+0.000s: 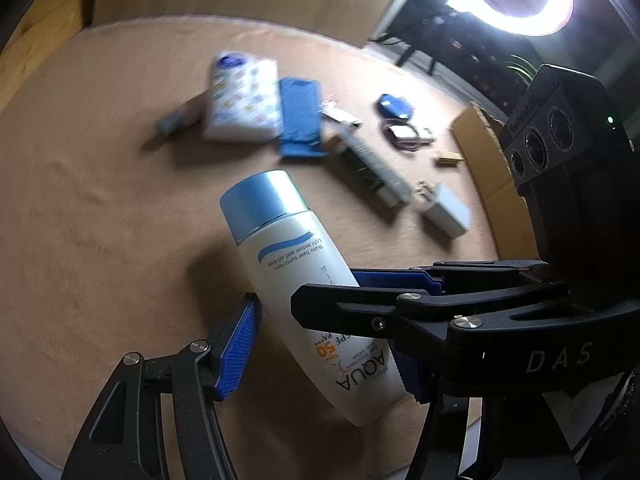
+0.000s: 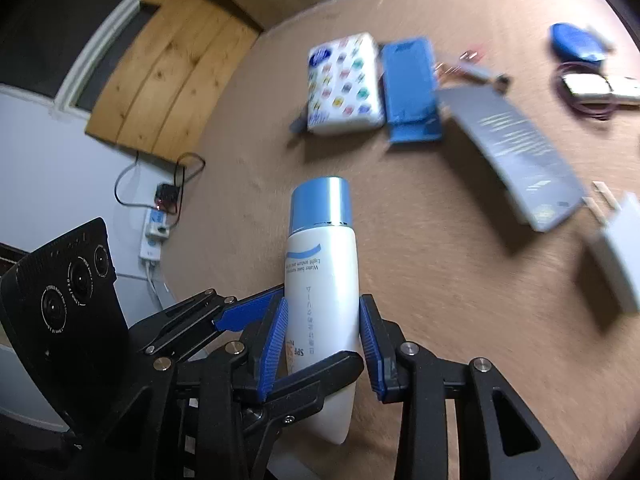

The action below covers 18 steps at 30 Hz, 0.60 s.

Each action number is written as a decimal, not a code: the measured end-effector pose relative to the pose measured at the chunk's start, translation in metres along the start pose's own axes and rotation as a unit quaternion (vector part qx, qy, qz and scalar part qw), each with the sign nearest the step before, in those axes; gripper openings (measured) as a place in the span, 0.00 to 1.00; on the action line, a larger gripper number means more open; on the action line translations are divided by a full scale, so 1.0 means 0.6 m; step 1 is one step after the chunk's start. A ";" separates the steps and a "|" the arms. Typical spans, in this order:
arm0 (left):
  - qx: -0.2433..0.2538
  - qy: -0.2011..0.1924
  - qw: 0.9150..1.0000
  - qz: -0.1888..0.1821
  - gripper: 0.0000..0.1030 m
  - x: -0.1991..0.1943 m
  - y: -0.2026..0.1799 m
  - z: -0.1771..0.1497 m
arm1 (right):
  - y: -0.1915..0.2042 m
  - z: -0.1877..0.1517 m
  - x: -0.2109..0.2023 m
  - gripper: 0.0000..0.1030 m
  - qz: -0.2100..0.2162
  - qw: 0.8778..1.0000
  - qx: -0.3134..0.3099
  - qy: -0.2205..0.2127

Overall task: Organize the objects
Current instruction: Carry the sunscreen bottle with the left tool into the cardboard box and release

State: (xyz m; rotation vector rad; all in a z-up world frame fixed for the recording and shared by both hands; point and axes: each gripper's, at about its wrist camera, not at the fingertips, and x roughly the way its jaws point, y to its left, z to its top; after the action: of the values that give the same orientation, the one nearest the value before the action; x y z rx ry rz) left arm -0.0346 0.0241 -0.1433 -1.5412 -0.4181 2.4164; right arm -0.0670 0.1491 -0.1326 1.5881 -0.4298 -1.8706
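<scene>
A white sunscreen bottle with a light blue cap hangs tilted above the tan table, cap pointing away from me. My left gripper is shut on its lower body, blue pads on the two wide sides. The left pad touches only near its tip. My right gripper comes in from the right and is shut on the same bottle, a blue pad pressing each narrow side. In the right wrist view a black left finger crosses in front of the bottle's base.
Farther back on the table lie a patterned tissue pack, a blue folded item, a long grey box, a white adapter and a blue pouch. A cardboard box stands at the right edge.
</scene>
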 end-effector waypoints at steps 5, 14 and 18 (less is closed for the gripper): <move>0.040 -0.008 0.999 -0.019 0.63 -0.003 -0.067 0.022 | -0.034 -0.014 -0.080 0.32 -0.010 0.998 0.027 -0.050; 0.133 -0.016 0.988 -0.070 0.63 0.030 -0.247 0.078 | -0.126 -0.047 -0.256 0.32 -0.052 0.983 0.081 -0.155; 0.169 -0.022 0.981 -0.093 0.62 0.050 -0.330 0.095 | -0.172 -0.059 -0.328 0.32 -0.078 0.973 0.099 -0.194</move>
State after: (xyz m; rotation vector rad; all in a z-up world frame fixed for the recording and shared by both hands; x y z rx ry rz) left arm -0.0888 0.2126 -0.0727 -1.2468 -0.1405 2.2399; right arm -0.0461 0.3594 -0.0553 1.4073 -0.6964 -2.3320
